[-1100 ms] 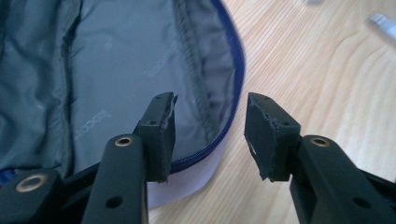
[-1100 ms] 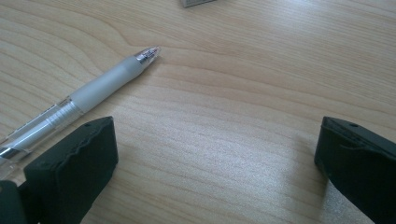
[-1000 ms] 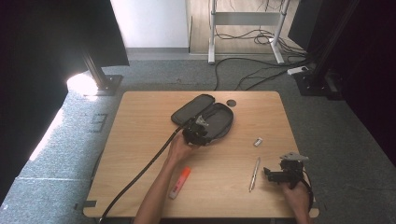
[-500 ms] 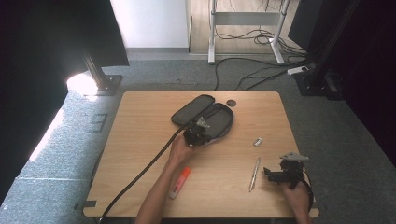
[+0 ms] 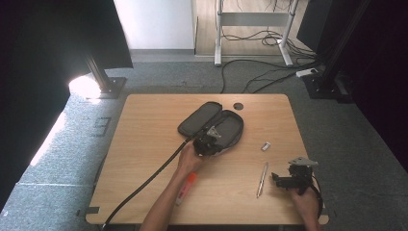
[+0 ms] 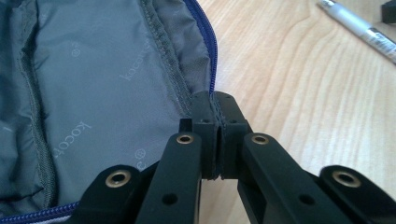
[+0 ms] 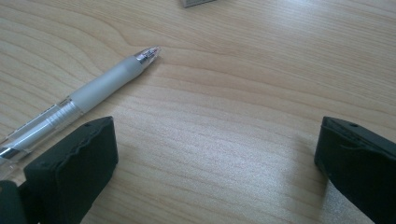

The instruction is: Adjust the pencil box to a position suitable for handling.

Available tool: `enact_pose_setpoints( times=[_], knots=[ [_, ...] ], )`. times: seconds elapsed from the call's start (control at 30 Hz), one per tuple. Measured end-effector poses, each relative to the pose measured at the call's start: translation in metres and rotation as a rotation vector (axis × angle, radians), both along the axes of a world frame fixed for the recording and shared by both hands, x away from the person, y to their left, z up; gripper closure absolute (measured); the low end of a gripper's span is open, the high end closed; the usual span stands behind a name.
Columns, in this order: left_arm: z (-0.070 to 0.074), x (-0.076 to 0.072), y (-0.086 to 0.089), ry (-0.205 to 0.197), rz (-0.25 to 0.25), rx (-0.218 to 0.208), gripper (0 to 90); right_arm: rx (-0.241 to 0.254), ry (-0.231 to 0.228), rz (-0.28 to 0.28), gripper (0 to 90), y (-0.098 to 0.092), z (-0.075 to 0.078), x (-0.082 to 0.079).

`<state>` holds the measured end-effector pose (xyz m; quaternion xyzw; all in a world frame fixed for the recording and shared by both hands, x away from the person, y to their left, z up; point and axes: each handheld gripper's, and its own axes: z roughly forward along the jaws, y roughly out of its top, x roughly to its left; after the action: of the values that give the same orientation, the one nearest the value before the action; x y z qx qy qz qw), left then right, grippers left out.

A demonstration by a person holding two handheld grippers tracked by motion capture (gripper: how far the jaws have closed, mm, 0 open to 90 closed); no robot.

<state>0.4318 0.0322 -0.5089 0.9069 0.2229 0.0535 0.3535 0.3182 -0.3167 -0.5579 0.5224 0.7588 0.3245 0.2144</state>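
Observation:
An open dark pencil case (image 5: 199, 118) with grey lining (image 6: 102, 79) lies at the table's middle back. My left gripper (image 5: 208, 143) sits at its near rim, jaws shut (image 6: 215, 119) on the zip edge of the case, fabric pinched between the pads. A clear pen (image 5: 262, 179) lies at the right front, and its tip (image 7: 93, 88) points away just left of my right gripper (image 7: 215, 154). The right gripper (image 5: 279, 180) rests low over bare wood, open, with nothing between its jaws.
An orange marker (image 5: 185, 188) lies by the left forearm near the front edge. A small grey piece (image 5: 265, 146) sits right of the case. A black round grommet (image 5: 238, 106) marks the back of the table. The left gripper's cable (image 5: 149, 180) trails to the front left corner.
The left hand and its gripper have shifted slightly along the case's near rim. The right gripper and the pen have stayed where they were.

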Motion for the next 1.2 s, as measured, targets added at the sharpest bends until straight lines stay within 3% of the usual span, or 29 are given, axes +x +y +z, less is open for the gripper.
enact_pose_setpoints(
  times=[0.83, 1.2],
  knots=[
    [-0.005, -0.038, -0.009, 0.025, -0.057, -0.047, 87.7, 0.0, 0.0, 0.0, 0.0, 0.0, 0.0, 0.0],
    [-0.005, -0.058, -0.017, 0.017, -0.091, -0.037, 87.3, 0.0, 0.0, 0.0, 0.0, 0.0, 0.0, 0.0]
  ],
)
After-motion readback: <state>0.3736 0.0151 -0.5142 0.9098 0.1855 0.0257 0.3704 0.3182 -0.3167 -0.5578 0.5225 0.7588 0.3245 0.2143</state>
